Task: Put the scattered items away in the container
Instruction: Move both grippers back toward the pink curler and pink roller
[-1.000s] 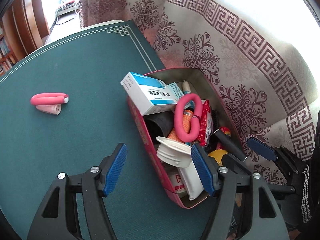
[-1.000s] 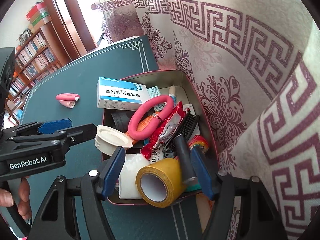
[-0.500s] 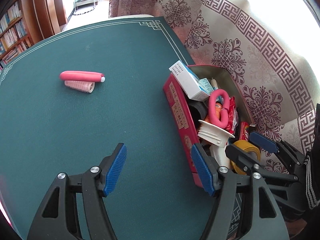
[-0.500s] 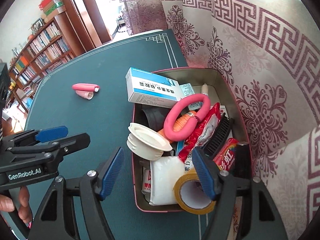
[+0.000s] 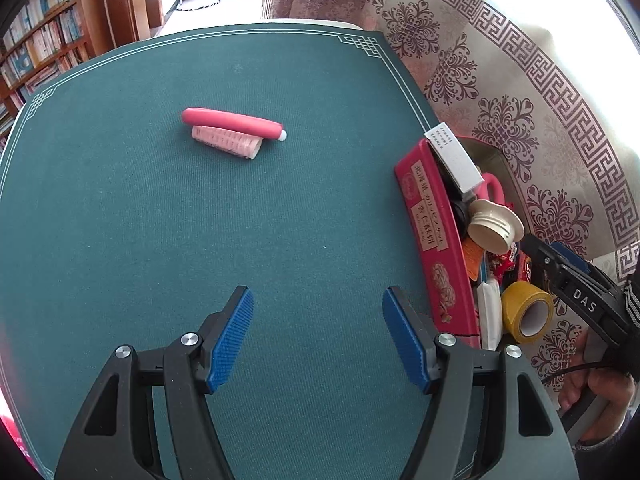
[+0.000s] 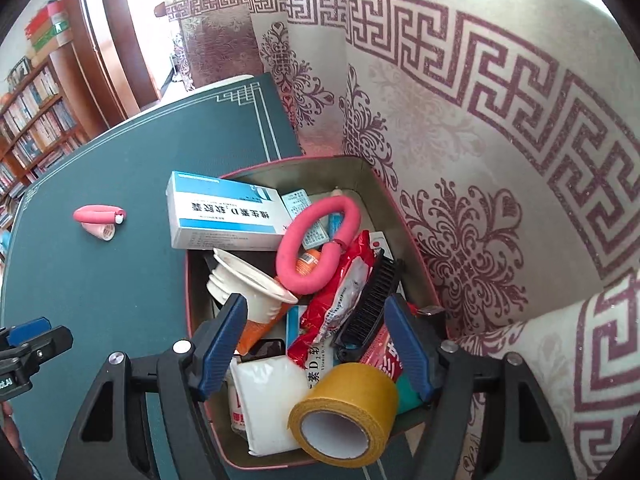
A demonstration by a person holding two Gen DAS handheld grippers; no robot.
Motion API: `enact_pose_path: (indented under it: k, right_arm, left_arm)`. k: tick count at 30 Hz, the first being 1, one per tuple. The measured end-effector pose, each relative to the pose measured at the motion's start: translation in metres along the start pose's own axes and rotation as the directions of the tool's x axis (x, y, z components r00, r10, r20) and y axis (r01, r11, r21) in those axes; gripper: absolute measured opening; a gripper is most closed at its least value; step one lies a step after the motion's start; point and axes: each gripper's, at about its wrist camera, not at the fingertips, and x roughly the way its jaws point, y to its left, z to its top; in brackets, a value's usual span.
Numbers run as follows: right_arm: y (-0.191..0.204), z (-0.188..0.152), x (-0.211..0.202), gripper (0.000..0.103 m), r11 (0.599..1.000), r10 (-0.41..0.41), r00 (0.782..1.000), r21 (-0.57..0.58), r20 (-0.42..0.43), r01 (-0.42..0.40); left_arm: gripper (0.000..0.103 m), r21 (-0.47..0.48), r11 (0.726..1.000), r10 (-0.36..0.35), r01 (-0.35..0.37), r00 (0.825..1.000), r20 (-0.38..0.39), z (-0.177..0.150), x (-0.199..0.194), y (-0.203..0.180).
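A long pink foam curler stick point(image 5: 232, 121) lies flat on the green felt bench point(image 5: 160, 240), touching a pale pink ribbed hair roller point(image 5: 226, 143) beside it. Well apart, the open red tin container point(image 5: 434, 248) stands crammed with items.

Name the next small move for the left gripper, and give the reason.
Probably carry the left gripper, open and empty, forward over the green table toward the pink foam roller and pale hair curler. They look like the only items outside the tin.

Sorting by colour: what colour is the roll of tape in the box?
Yellow tape roll, clearest in the right wrist view.
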Motion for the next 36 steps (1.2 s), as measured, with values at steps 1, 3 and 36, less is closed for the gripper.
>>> enact_pose_path:
  k: [1, 3, 36]
  right_arm:
    - [0.005, 0.001, -0.006, 0.075, 1.0, -0.001, 1.0, -0.011, 0.021, 0.001]
    - [0.018, 0.002, -0.017, 0.075, 0.999, 0.007, 0.998, -0.032, 0.062, -0.005]
    - [0.248, 0.075, 0.109, 0.078, 0.855, 0.272, 0.943, -0.402, -0.192, -0.328]
  left_arm:
    - [0.07, -0.006, 1.0, 0.002, -0.002, 1.0, 0.001, 0.002, 0.0, 0.004]
    - [0.07, -0.018, 1.0, 0.005, -0.005, 1.0, 0.003, 0.006, 0.0, 0.012]
    - [0.07, -0.194, 0.979, 0.046, -0.056, 0.997, -0.059, 0.034, 0.029, 0.153]
